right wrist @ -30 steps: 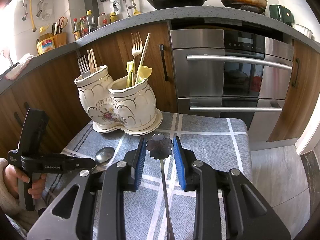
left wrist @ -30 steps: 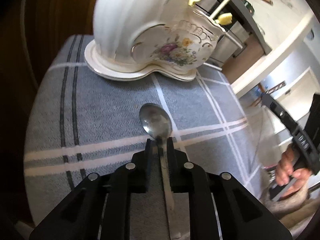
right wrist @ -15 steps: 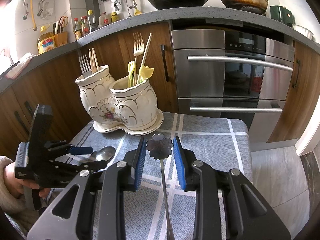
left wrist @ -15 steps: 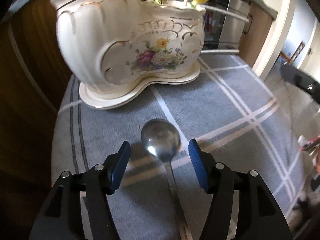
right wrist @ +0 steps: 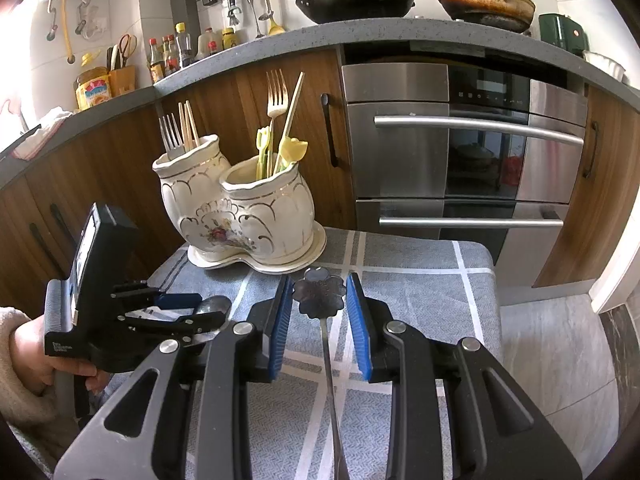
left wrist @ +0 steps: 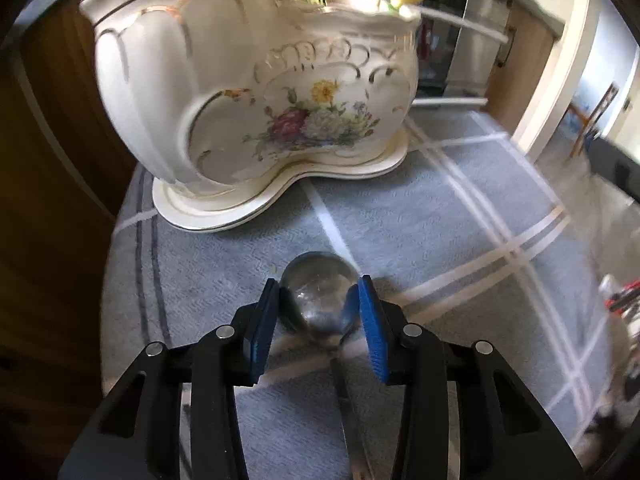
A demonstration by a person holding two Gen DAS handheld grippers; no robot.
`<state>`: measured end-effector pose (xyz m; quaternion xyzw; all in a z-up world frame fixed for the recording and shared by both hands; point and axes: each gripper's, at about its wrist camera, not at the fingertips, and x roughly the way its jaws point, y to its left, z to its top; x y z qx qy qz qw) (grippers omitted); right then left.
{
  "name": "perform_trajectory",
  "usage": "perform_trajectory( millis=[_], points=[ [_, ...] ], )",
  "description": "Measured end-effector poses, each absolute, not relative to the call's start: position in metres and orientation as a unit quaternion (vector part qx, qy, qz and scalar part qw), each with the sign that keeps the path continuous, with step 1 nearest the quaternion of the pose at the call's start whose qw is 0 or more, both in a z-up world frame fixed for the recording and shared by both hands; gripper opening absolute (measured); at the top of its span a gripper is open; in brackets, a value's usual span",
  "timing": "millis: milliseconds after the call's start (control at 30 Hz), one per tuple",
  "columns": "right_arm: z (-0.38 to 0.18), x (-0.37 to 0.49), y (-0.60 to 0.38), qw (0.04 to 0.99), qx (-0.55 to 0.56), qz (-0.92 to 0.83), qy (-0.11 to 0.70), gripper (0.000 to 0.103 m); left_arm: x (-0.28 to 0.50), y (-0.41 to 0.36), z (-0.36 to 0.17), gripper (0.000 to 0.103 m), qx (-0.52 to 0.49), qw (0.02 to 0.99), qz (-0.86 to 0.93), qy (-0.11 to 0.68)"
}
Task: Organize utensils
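A steel spoon lies on the grey checked cloth. My left gripper has its blue pads on either side of the spoon's bowl, touching or nearly touching it; it also shows in the right wrist view. My right gripper is open around a flower-headed steel utensil that lies on the cloth. A white floral double ceramic holder stands just beyond the spoon; in the right wrist view the holder has forks, chopsticks and yellow utensils in it.
The cloth-covered table stands before wooden cabinets and a steel oven. Pans and bottles sit on the counter above. The table's right edge drops to a tiled floor.
My left gripper let go of the spoon's handle, opened, and now has narrowed its jaws around the spoon's bowl, nearer the holder. The right gripper has barely moved.
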<state>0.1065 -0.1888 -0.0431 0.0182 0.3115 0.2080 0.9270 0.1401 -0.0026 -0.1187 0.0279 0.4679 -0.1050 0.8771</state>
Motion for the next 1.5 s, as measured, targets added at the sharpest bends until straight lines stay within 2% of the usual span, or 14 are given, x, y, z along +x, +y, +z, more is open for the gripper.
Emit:
perform_trajectory(
  millis=[333,1000,1033,1067,1367,1500],
  points=[
    [-0.027,0.1,-0.188,0.936,0.021,0.207,0.283,0.027,0.102,0.017,-0.066,0.042,0.002,0.915,-0.144,0.377],
    [0.007,0.077,-0.165,0.952,-0.006,0.209,0.224,0.027,0.039,0.026,-0.006,0.041,0.028,0.943,-0.182,0.279],
    [0.008,0.077,-0.165,0.953,-0.005,0.209,0.221,0.027,0.036,0.027,-0.002,0.03,0.029,0.945,-0.182,0.272],
    [0.01,0.076,-0.165,0.953,-0.005,0.209,0.219,0.027,0.036,0.026,-0.001,0.0,0.032,0.945,-0.182,0.271],
    [0.016,0.075,-0.16,0.954,-0.012,0.208,0.213,0.027,0.043,0.023,-0.01,0.0,0.052,0.939,-0.178,0.29],
    [0.015,0.076,-0.166,0.956,-0.005,0.2,0.216,0.027,0.064,0.015,-0.036,0.0,0.045,0.917,-0.198,0.342]
  ],
)
